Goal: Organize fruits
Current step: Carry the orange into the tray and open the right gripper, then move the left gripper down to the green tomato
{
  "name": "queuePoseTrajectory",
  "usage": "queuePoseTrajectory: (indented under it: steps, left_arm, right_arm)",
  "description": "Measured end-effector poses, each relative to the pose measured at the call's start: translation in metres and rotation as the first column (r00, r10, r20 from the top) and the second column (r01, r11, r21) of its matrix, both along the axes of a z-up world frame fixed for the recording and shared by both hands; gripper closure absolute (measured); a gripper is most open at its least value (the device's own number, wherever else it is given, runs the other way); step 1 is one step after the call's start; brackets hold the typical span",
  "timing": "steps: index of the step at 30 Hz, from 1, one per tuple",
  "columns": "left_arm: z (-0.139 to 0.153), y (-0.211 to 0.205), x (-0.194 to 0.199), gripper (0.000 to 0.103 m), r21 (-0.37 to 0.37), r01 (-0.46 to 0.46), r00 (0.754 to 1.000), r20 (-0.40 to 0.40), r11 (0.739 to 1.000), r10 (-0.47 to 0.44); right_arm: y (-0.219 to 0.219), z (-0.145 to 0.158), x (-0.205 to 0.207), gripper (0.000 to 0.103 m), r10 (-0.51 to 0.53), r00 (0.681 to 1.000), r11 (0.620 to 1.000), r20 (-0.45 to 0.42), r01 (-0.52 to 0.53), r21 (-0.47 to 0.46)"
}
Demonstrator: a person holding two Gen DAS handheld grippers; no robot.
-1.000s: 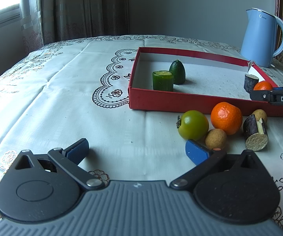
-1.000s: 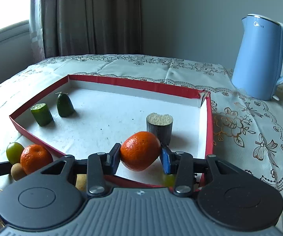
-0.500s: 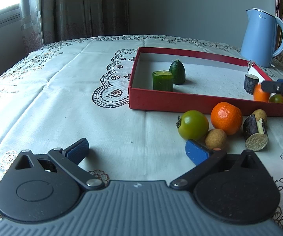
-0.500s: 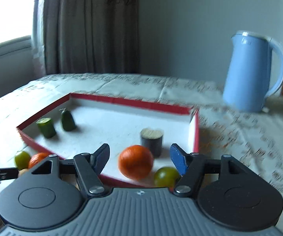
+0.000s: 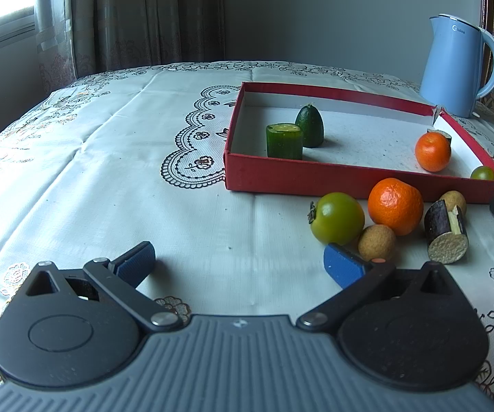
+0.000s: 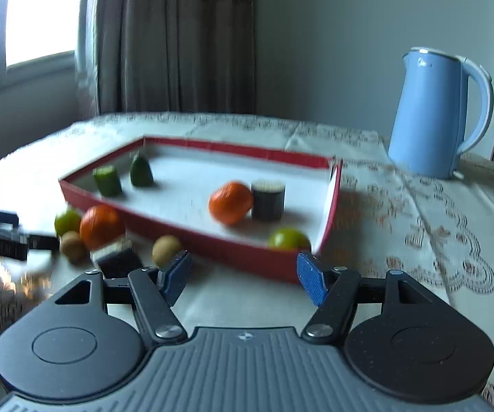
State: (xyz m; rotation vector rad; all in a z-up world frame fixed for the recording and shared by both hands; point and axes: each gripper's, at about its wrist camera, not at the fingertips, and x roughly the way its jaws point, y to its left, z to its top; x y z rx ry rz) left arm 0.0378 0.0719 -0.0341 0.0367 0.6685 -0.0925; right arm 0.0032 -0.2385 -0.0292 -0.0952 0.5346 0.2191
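Observation:
A red tray [image 5: 315, 178] [image 6: 233, 245] holds two cucumber pieces [image 5: 284, 140], an orange [image 5: 432, 151] [image 6: 230, 202], a dark cut piece [image 6: 267, 200] and a small green fruit [image 5: 483, 173] [image 6: 289, 239]. In front of the tray lie a green tomato [image 5: 337, 218], a second orange [image 5: 395, 206] [image 6: 102, 226], two brown round fruits [image 5: 376, 242] [image 6: 166, 250] and a dark cut piece [image 5: 446, 231]. My left gripper [image 5: 240, 262] is open and empty near the tomato. My right gripper [image 6: 243, 276] is open and empty, just before the tray's near wall.
A blue kettle [image 5: 459, 65] [image 6: 439, 113] stands behind the tray at the right. The table carries a patterned white cloth [image 5: 109, 171]. Curtains and a window are at the back left.
My right gripper opened and let go of the orange, which now rests in the tray by the dark cut piece. The gripper then pulled back out of the tray. The left gripper stayed still.

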Motion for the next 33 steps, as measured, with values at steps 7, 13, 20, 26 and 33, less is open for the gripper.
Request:
queuePoseTrajectory:
  steps: [7, 13, 20, 26, 33]
  left_arm:
    - [0.000, 0.000, 0.000, 0.000, 0.000, 0.000, 1.000, 0.000, 1.000, 0.000]
    - [0.000, 0.000, 0.000, 0.000, 0.000, 0.000, 1.000, 0.000, 1.000, 0.000]
    - [0.001, -0.002, 0.000, 0.000, 0.017, 0.001, 1.000, 0.004, 1.000, -0.001]
    - [0.019, -0.005, -0.003, 0.000, -0.034, 0.053, 0.998, 0.041, 0.998, -0.052]
    - [0.020, -0.011, 0.018, 0.000, -0.076, 0.060, 0.998, 0.002, 0.995, -0.060]
  right_arm:
    - [0.000, -0.013, -0.002, 0.036, 0.046, 0.998, 0.999, -0.053, -0.046, -0.005]
    - [0.000, -0.016, 0.004, 0.035, 0.062, 0.993, 0.998, -0.103, -0.061, 0.011]
    - [0.002, -0.017, 0.006, 0.024, 0.092, 0.989, 0.996, -0.117, -0.090, 0.018]
    - [0.003, -0.017, 0.005, 0.020, 0.099, 0.988, 0.995, -0.120, -0.098, 0.013]
    - [0.003, -0.017, 0.006, 0.019, 0.101, 0.988, 0.995, -0.121, -0.099, 0.015]
